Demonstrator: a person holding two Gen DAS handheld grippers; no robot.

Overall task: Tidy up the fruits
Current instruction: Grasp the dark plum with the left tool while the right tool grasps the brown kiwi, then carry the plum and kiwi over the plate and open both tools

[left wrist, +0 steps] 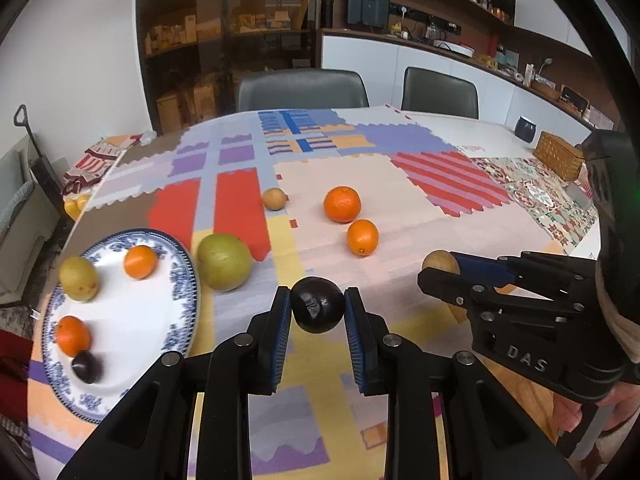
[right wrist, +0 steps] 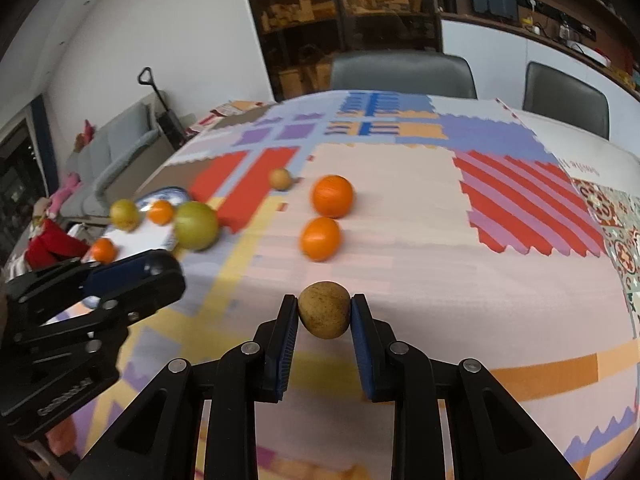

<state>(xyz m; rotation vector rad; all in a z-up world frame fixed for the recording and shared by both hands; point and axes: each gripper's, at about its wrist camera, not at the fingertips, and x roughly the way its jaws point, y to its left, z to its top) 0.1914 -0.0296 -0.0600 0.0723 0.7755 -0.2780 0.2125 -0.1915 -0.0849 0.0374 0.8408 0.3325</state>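
Observation:
My left gripper (left wrist: 317,310) is shut on a dark plum (left wrist: 317,309), held above the cloth just right of the blue-and-white plate (left wrist: 160,332). The plate holds a yellow-green fruit (left wrist: 78,278), two oranges (left wrist: 140,261) (left wrist: 72,335) and another dark plum (left wrist: 86,367). My right gripper (right wrist: 325,314) is shut on a small brown fruit (right wrist: 325,309); it also shows in the left wrist view (left wrist: 440,270). A big green fruit (left wrist: 224,262), two oranges (left wrist: 342,204) (left wrist: 362,237) and a small brown fruit (left wrist: 274,199) lie on the cloth.
A patchwork cloth (left wrist: 400,184) covers the table. A wicker basket (left wrist: 559,154) and a dark jar (left wrist: 525,128) stand at the far right. Two grey chairs (left wrist: 302,88) stand behind the table. The table's left edge lies just beyond the plate.

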